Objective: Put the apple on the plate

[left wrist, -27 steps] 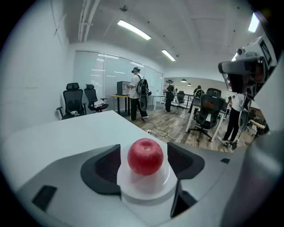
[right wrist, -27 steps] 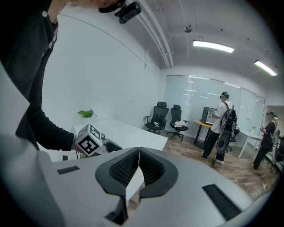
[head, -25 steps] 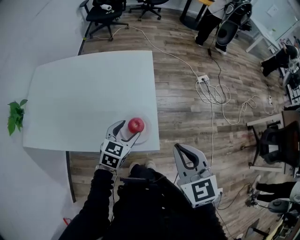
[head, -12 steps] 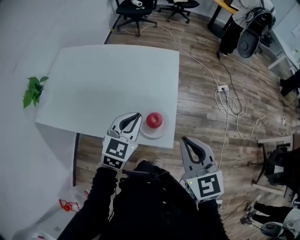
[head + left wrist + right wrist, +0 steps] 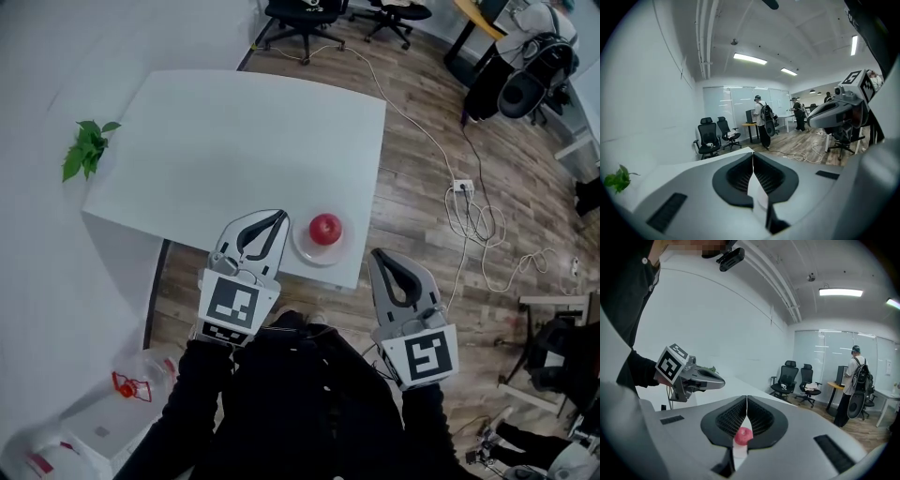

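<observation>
A red apple [image 5: 325,228] sat on a small white plate [image 5: 305,248] near the right front corner of the white table [image 5: 234,131]. The left tool [image 5: 277,217] hung just left of the plate, its jaws together with nothing between them, clear of the apple. The right tool [image 5: 379,255], also closed, was held off that corner above the wood floor [image 5: 403,206]. A leafy plant [image 5: 88,148] stood near the table's left edge, and white cables [image 5: 469,220] trailed across the floor.
</observation>
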